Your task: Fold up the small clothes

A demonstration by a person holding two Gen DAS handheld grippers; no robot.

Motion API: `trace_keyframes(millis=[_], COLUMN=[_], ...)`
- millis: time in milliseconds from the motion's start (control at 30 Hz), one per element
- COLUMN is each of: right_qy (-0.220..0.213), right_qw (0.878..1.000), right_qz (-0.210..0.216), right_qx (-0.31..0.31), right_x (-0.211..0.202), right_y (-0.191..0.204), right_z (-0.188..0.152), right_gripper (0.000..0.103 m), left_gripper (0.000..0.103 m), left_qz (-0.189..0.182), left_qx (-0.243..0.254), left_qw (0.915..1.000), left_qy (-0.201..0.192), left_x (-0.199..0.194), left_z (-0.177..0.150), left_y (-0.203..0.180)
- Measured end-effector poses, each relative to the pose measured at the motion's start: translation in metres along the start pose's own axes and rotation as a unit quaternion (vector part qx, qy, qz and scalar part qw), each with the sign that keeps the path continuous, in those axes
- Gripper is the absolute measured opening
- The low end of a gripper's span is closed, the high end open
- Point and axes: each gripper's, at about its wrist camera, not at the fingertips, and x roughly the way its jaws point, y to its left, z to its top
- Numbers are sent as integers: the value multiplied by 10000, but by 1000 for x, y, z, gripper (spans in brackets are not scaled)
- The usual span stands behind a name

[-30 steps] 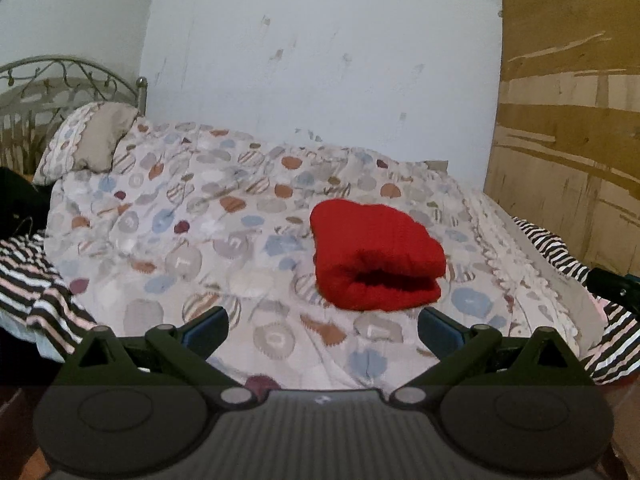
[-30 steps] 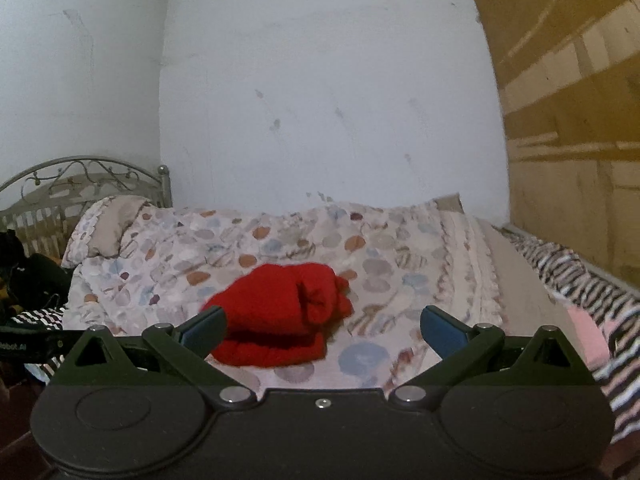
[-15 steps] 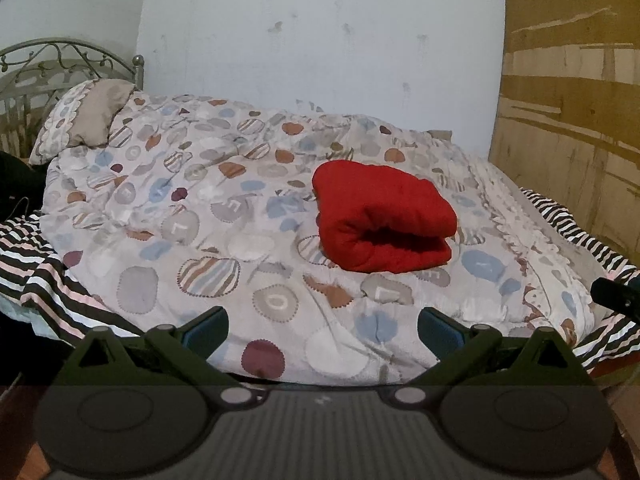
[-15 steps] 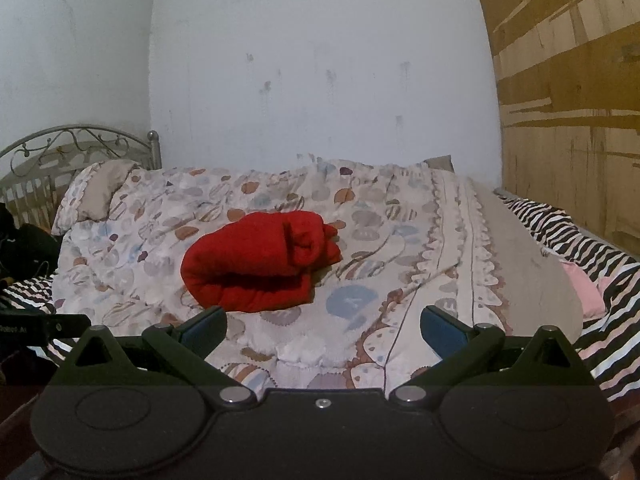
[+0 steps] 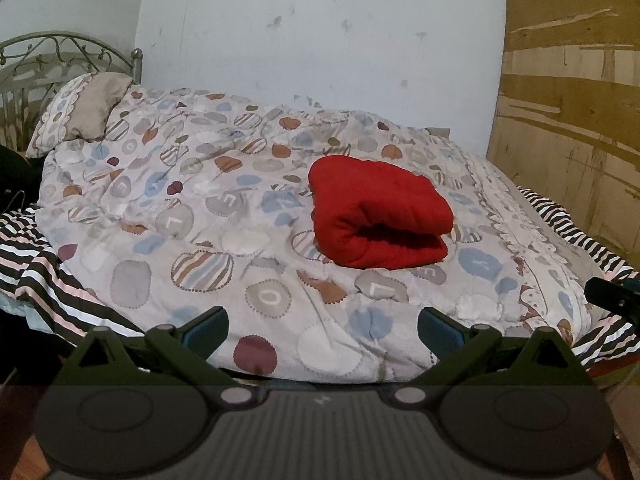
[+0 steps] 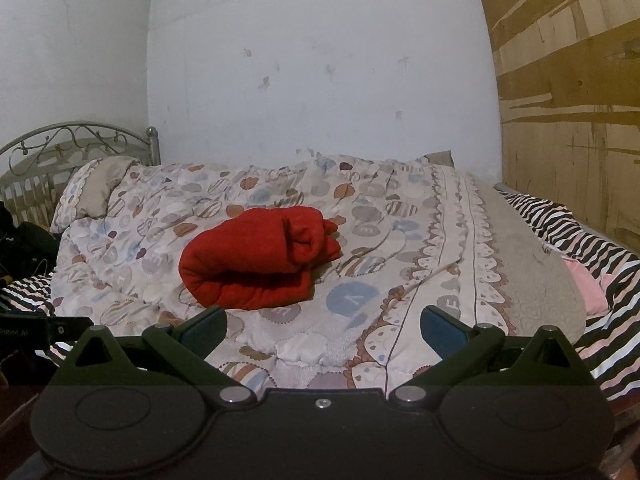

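Bright red garment glowing against a pale quilt dotted with blue, rust, grey and striped circles. Black, white and pink stripes showing on the sheet beneath. Beige-centred pillow, grey metal headboard, white wall, tan wooden panel.

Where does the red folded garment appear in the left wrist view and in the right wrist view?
Left wrist view: the red folded garment lies right of centre on the patterned quilt.
Right wrist view: it lies left of centre on the quilt.
Shared landmark: the metal headboard at far left in both views.
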Motion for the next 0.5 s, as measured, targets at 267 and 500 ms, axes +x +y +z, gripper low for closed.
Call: trace_keyframes(millis=[267, 500], right_qy=[12, 8], right_qw=[10000, 10000], right_qz=[2, 3], right_qx=[0, 4], right_x=[1, 1], right_y=[-1, 0], right_z=[0, 0], right_gripper=[103, 103], left_gripper=[103, 103], left_qz=[40, 49], left_qx=[-40, -51], left_qw=[10000, 10000], left_qy=[12, 26], left_x=[-1, -1], left_z=[-4, -4], left_y=[1, 2])
